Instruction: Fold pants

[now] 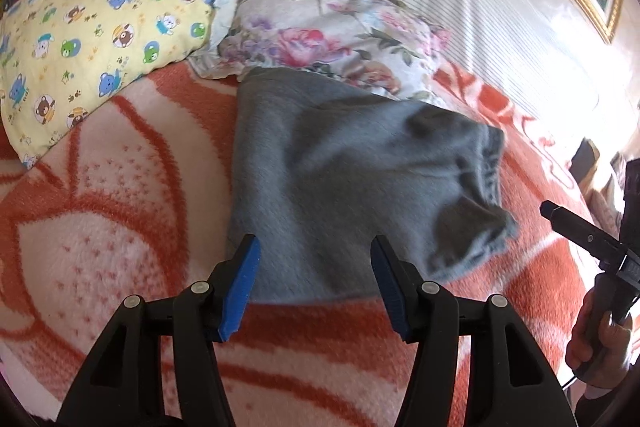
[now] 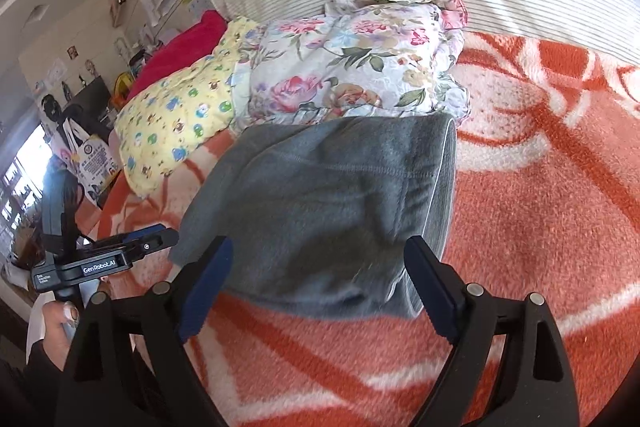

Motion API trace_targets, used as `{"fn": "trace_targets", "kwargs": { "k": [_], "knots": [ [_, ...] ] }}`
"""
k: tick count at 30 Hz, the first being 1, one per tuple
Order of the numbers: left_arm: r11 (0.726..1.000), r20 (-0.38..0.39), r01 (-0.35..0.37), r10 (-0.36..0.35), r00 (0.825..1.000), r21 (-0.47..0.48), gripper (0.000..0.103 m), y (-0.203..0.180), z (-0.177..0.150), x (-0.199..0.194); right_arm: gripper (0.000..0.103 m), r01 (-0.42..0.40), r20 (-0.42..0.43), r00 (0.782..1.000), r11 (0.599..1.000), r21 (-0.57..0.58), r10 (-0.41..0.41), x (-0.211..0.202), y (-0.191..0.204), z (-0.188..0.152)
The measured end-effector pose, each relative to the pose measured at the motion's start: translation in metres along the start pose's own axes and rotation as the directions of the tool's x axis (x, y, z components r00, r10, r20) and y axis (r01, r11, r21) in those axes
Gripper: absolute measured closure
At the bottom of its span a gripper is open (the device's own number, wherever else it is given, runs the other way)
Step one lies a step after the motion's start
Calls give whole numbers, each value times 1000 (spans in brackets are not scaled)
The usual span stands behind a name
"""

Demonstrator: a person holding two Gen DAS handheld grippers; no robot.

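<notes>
Soft grey fleece pants [image 1: 340,179] lie bunched in a rough fold on the orange-and-cream patterned blanket [image 1: 120,219], far edge against the floral pillow [image 1: 320,39]; left gripper [image 1: 316,283] and right gripper [image 2: 320,287] both hover over the near edge, jaws spread, holding nothing. I'd pinch the near corners together and keep the edges level before folding over. Motion blur hides the layer count, and the leg ends are not visible.
</notes>
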State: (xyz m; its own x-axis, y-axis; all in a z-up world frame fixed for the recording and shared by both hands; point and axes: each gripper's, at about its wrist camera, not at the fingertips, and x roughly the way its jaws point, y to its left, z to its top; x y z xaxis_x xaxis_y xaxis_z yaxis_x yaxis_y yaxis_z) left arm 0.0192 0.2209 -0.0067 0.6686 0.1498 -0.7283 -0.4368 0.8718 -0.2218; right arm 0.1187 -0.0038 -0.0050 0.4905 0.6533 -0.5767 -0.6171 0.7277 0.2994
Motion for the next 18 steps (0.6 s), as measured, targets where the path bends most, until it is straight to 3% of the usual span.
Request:
{"fn": "trace_targets", "kwargs": {
  "k": [7, 18],
  "knots": [
    [1000, -11, -12, 12, 1000, 20, 44, -12, -14, -10, 11, 18, -17, 1000, 1000, -15, -18, -5, 11, -24],
    [992, 21, -69, 67, 998, 102, 23, -31, -28, -26, 3, 87, -63, 994, 989, -118, -95, -3, 30, -46]
  ]
}}
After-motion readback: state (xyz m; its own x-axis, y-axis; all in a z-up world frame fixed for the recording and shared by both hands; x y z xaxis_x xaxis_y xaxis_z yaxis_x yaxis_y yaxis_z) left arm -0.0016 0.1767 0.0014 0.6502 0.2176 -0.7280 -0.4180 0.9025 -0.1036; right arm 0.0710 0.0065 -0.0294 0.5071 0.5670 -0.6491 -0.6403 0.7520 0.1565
